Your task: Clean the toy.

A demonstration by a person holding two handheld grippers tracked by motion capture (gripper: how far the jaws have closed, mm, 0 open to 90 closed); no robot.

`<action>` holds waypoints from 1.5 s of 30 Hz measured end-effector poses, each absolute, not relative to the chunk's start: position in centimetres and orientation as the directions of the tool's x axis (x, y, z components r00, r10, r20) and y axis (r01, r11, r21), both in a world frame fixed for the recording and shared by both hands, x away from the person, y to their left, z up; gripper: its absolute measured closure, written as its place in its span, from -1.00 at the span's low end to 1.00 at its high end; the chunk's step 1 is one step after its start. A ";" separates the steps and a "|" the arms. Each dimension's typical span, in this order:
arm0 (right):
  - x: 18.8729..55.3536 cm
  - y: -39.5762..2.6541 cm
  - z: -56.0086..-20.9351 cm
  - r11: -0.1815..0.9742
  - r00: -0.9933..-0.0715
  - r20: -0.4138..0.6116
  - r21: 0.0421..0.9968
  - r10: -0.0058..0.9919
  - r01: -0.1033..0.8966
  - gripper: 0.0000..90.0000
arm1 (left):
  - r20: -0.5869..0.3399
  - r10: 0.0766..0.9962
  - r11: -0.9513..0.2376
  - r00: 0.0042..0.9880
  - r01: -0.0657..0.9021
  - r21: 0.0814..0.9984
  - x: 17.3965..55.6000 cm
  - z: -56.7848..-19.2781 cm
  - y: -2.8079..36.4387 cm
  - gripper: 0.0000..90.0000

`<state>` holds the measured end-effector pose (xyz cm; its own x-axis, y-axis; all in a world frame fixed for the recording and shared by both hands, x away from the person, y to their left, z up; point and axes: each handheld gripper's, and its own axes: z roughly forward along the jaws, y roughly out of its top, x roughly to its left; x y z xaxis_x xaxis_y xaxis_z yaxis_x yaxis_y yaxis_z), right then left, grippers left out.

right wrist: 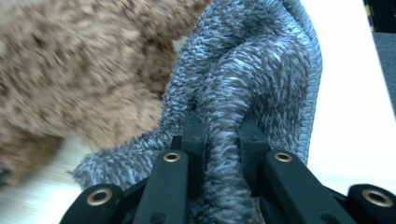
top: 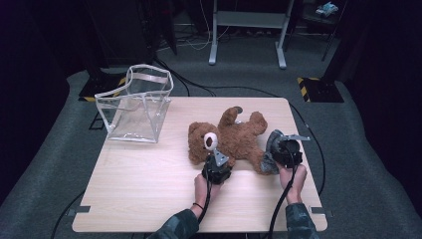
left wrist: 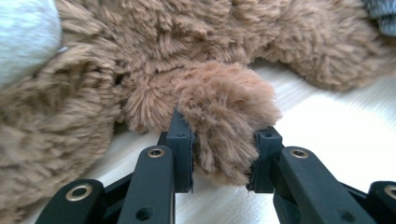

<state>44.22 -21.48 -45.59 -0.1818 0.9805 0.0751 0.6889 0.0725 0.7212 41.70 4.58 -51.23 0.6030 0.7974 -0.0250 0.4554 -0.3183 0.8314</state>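
High view: my left gripper [top: 217, 160] squeezes the teddy bear's [top: 234, 137] paw, my right gripper [top: 281, 149] pinches its grey sock [top: 272, 142], clear bag [top: 135, 103] sits open.

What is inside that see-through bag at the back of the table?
The clear bag looks empty; through its walls only the table and floor show. The teddy bear lies outside it, beside it. Nothing seems hidden, though glare blurs its bottom.

Brown plush teddy bear [top: 234, 139] on its back mid-table; grey fuzzy cloth [top: 271, 147] at its leg
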 end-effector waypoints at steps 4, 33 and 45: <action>44.0 -22.1 -45.7 0.064 -0.164 0.071 0.718 0.984 0.693 0.72 | -0.026 0.793 -0.308 0.608 0.438 0.845 41.8 -50.3 5.2 0.52; 44.1 -9.7 -43.7 0.310 -0.489 0.020 0.749 0.872 0.585 0.73 | -0.088 0.778 -0.259 0.623 0.445 0.857 43.5 -47.5 6.9 0.52; 45.1 -11.2 -45.5 0.294 -0.328 -0.097 0.719 0.940 0.630 0.74 | -0.101 0.776 -0.239 0.622 0.438 0.867 43.6 -47.2 7.8 0.54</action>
<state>45.08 -11.21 -45.50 -0.3281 0.9396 -0.0971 0.6296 0.2942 0.7191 43.61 7.82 -47.20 0.6224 0.7762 -0.1006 0.4380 -0.2389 0.8667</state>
